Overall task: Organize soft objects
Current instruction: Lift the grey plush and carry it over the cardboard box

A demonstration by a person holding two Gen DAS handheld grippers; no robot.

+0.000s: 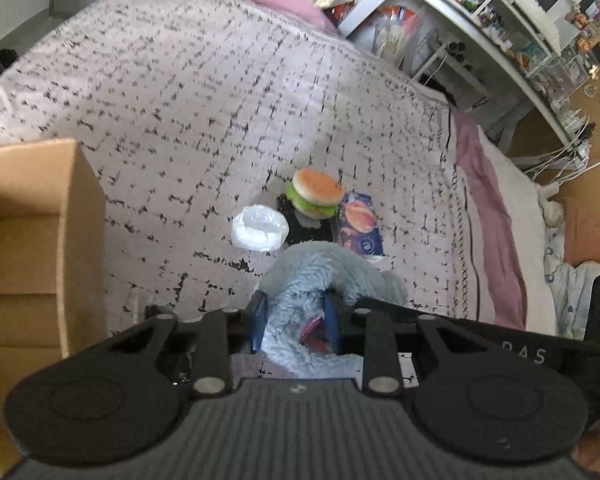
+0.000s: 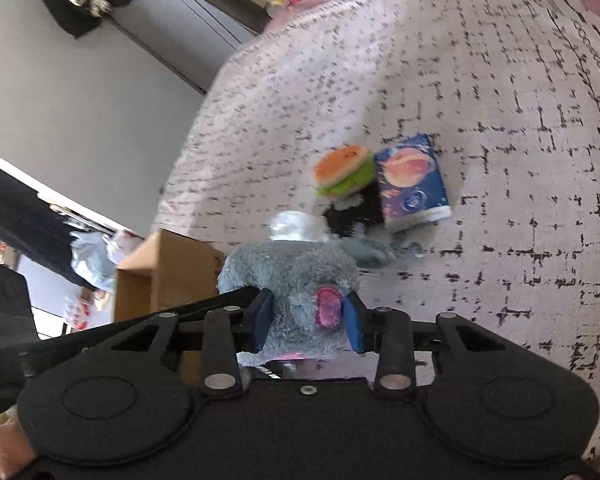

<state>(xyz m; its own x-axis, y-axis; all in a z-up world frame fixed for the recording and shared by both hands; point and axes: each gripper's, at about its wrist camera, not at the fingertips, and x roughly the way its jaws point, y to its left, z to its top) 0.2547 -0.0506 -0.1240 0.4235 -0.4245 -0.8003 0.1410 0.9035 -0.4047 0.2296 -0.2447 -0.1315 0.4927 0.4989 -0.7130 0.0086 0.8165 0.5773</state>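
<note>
A grey-blue furry plush toy [image 1: 300, 280] with a pink patch is held by both grippers above the bed. My left gripper [image 1: 294, 320] is shut on one end of it. My right gripper [image 2: 308, 320] is shut on another part of the plush [image 2: 292, 280], next to its pink patch. On the bed beyond lie a plush hamburger [image 1: 316, 194], a white crumpled plastic bag [image 1: 260, 228], a blue tissue pack [image 1: 360, 224] and a black soft item [image 1: 308, 224]. The hamburger [image 2: 344, 172] and tissue pack [image 2: 412, 180] also show in the right wrist view.
An open cardboard box [image 1: 40, 240] stands on the bed at the left; it shows in the right wrist view [image 2: 168, 280] too. The patterned bedspread [image 1: 180, 100] stretches behind. A cluttered white desk and shelves [image 1: 480, 20] stand beyond the bed's right edge.
</note>
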